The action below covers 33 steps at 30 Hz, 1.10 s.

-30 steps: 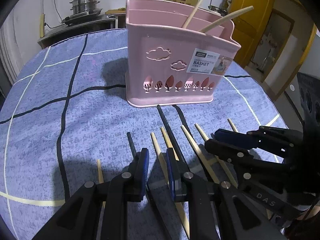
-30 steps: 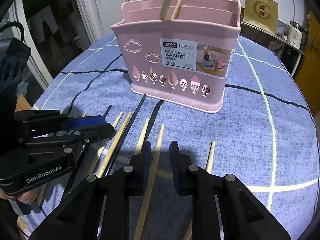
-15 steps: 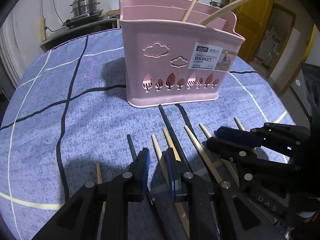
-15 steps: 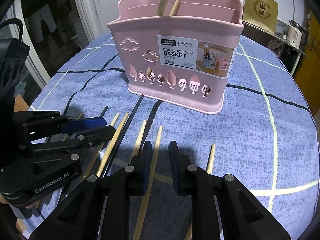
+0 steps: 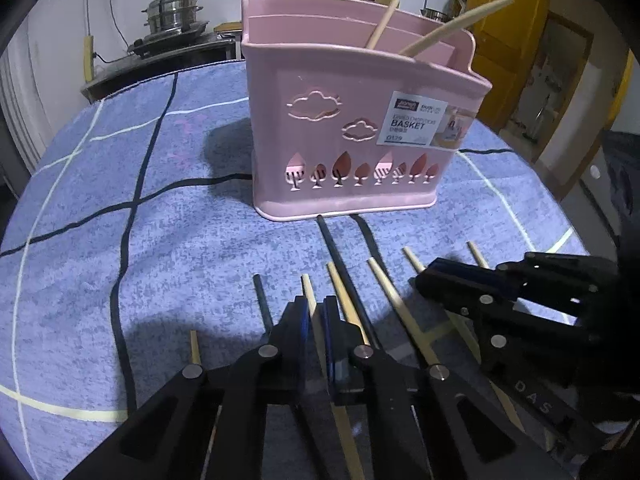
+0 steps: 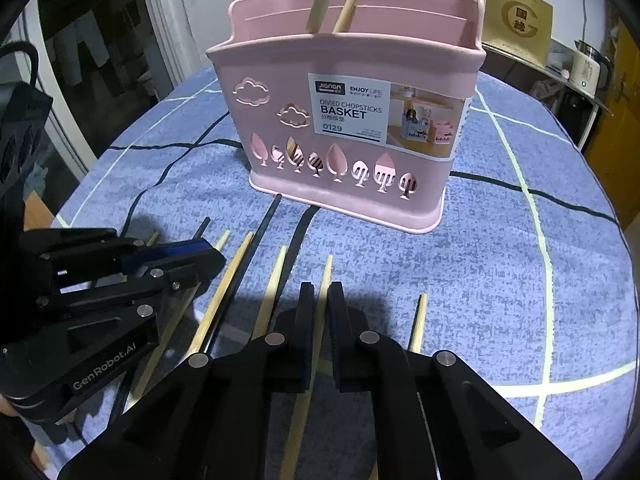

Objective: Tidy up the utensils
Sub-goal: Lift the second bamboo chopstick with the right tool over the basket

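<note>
Because the loose chopsticks lie fanned across the near part of the table (image 5: 120, 240), tips toward the basket, each claw can come at one lengthwise. Nearest in the left wrist view, the left claw (image 5: 316, 320) has its two fingers drawn close together about a pale bamboo chopstick (image 5: 310, 300); the stick runs between the blue pads and looks pinched, though I cannot see contact for certain. The right claw (image 6: 319, 308) sits likewise over another bamboo chopstick (image 6: 325, 276), its fingers narrowed on either side of it, apparently gripping. Gripping well back from the tip, judging by the length showing ahead of the fingers, should let each stick tip upright for dropping in.

Between and beside the two claws lie more bamboo sticks and two black chopsticks (image 5: 340, 264), the longer reaching almost to the basket's foot. Spread apart as they are, each can be taken singly.

Farther on stands the pink divided chopsticks basket (image 6: 280, 80), upright on the blue checked cloth, its labelled face toward the claws. Two bamboo chopsticks in the basket (image 5: 392, 12) lean out of it, so the sorting seems begun with most still to go. Beyond the table, a steel steamer pot (image 5: 174, 12) rests on a counter.
</note>
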Available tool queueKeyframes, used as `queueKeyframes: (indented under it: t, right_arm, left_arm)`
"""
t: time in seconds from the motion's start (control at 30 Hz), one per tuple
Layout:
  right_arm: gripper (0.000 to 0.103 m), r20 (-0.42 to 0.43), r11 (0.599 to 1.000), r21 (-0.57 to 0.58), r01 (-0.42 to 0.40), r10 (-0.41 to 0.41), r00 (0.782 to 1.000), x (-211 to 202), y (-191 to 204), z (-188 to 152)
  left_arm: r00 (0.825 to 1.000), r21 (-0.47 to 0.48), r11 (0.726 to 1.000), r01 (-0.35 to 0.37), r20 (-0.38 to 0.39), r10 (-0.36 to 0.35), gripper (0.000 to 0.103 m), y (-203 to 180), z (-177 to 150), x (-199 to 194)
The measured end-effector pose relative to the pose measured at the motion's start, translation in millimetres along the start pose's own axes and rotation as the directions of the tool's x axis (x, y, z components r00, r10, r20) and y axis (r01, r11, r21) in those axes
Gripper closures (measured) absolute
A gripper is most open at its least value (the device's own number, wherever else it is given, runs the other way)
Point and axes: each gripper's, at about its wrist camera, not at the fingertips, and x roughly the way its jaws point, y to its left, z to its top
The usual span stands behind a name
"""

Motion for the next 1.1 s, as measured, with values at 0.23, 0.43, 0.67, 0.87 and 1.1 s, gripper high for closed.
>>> queueKeyframes:
  t: [0.23,0.43,0.67,0.87,1.1]
  right_arm:
    - [0.097,0.062,1.0,0.014,-0.019,0.018,0.998,-24.4,-4.1,7.8]
    - [0.097,0.146,0.999,0.016,-0.035,0.032,0.989,-60.2,-3.4,17.2]
    - [0.097,0.256,0.999,0.011,-0.043,0.039,0.966,-106.3,-1.3,26.6]
    - [0.097,0.316,0.999,0.006,-0.044,0.04,0.948,-130.8,4.6,28.5]
    - [0.097,0.34,0.999,0.0,-0.042,0.04,0.94,-144.4,6.1,23.5]
  left_arm:
    - [0.998,-0.002,0.999,0.037,0.057,-0.037,0.097,-0.7,8.6,-28.2]
    - [0.99,0.003,0.998,0.06,0.128,-0.06,0.097,-6.1,20.8,-66.9]
    - [0.972,0.026,0.997,0.069,0.225,-0.073,0.099,-10.2,32.8,-117.7]
    - [0.955,0.043,0.997,0.072,0.286,-0.081,0.099,-13.6,36.9,-151.5]
    - [0.947,0.053,0.996,0.076,0.308,-0.089,0.099,-17.3,32.2,-168.7]
